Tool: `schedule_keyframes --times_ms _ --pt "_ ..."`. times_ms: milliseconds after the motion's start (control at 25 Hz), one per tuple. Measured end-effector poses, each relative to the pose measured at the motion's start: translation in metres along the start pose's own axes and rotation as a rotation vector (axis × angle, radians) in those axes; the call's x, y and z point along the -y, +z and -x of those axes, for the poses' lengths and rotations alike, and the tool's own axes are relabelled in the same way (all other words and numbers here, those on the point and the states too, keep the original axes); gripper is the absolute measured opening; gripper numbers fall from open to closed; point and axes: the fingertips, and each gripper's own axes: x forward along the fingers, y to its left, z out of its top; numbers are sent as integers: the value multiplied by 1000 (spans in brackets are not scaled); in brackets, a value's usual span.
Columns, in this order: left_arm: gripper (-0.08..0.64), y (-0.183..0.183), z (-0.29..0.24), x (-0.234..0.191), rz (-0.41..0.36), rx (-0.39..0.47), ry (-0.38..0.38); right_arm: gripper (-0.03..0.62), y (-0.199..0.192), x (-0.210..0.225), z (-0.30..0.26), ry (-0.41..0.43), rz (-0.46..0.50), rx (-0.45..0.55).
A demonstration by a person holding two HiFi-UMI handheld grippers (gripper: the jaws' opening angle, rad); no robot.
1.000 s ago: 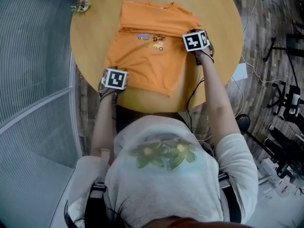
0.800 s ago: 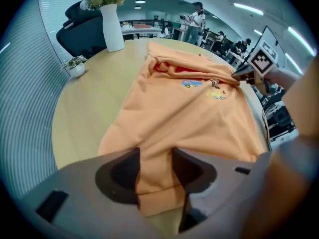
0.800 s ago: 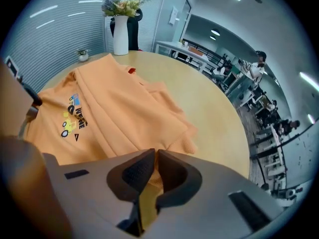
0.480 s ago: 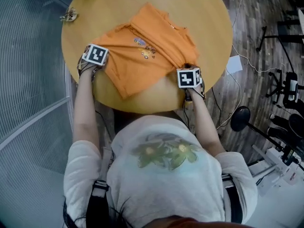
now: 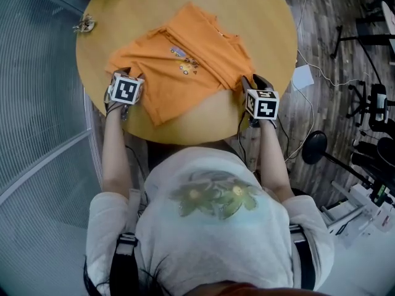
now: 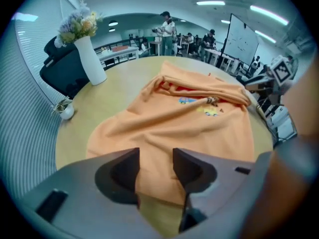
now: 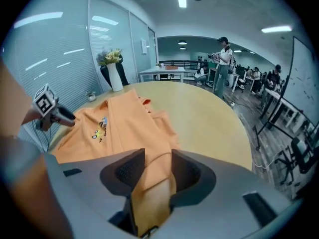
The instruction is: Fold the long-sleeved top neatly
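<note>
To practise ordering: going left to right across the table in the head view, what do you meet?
Small object → left tool → orange top → right tool. Both tools' jaws have just been opening, and the top's fabric shows in the gap of each.

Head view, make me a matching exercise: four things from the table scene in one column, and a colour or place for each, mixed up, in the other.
Things:
1. long-sleeved top
2. vase
3. small trinket
4. table

Descriptions:
A. white, holding flowers
B. round, light wood
C. small, lying near the table's edge
D. orange, with a cartoon print

Pairs: 1-D, 2-A, 3-C, 4-B
</note>
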Motion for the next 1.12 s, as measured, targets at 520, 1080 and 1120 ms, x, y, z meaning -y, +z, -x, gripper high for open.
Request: schedule_keyframes --times_ms 520,1080,1120 --pt "192 -75 47 183 -77 132 -246 242 -7 13 -25 189 20 -103" --pt "192 -135 42 214 -233 -30 -334 242 -6 23 -48 151 -213 -89" --pt "192 -136 40 214 -247 -30 -324 242 -8 21 -49 138 -178 -104"
